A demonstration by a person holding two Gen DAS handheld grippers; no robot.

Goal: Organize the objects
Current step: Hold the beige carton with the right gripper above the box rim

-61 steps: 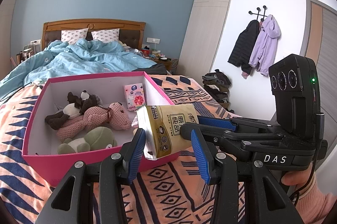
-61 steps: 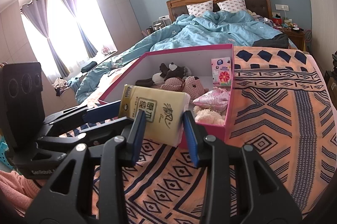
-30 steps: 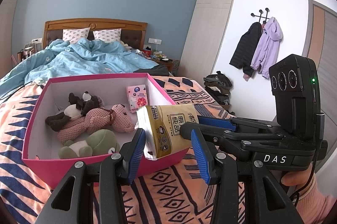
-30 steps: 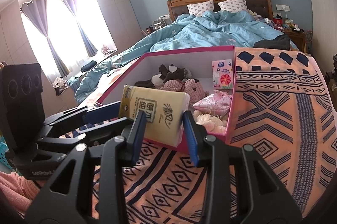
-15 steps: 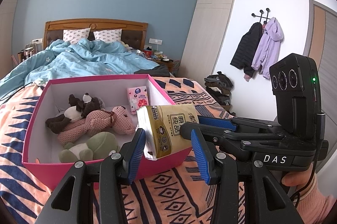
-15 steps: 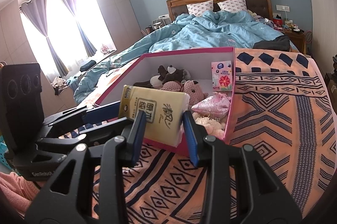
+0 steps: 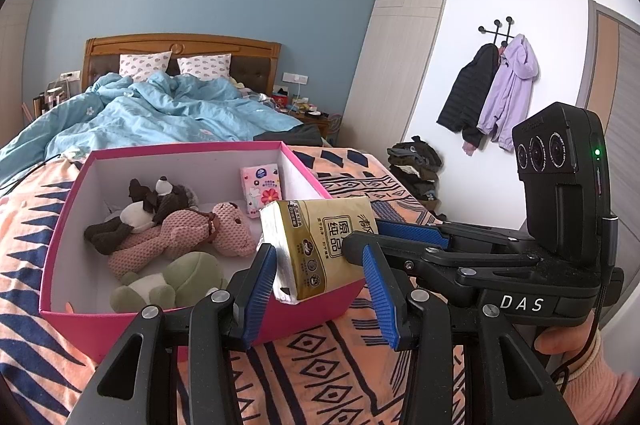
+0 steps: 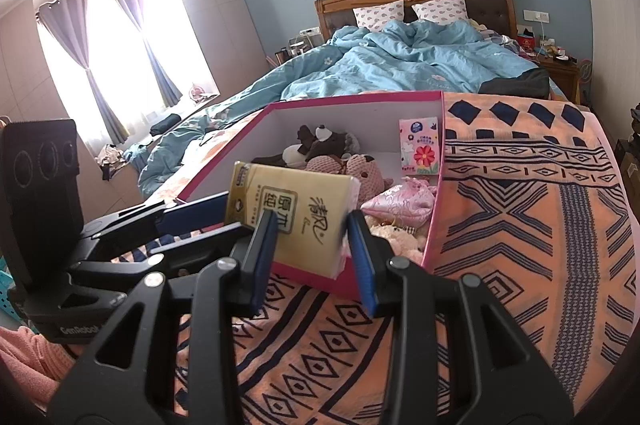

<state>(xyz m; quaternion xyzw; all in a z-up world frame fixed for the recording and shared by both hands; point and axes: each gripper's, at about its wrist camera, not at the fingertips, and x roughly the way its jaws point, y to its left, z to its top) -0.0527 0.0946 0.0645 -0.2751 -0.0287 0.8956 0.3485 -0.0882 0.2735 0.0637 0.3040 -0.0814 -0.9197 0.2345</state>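
Observation:
A golden tissue pack hangs in the air over the near edge of a pink box, gripped from both ends. My left gripper is shut on one end, and my right gripper reaches in from the right onto the other. In the right wrist view the tissue pack sits between the pads of my right gripper, with my left gripper on it from the left. The pink box holds a brown plush, a pink bear, a green plush and a small flowered packet.
The box rests on an orange patterned bedspread, which spreads wide to its right. A rumpled blue duvet lies behind it. A pink satin pouch lies in the box's near right corner. Coats hang on the wall.
Both grippers keep the same hold on the tissue pack. The box sits slightly lower in both views, with a little more of its inside showing.

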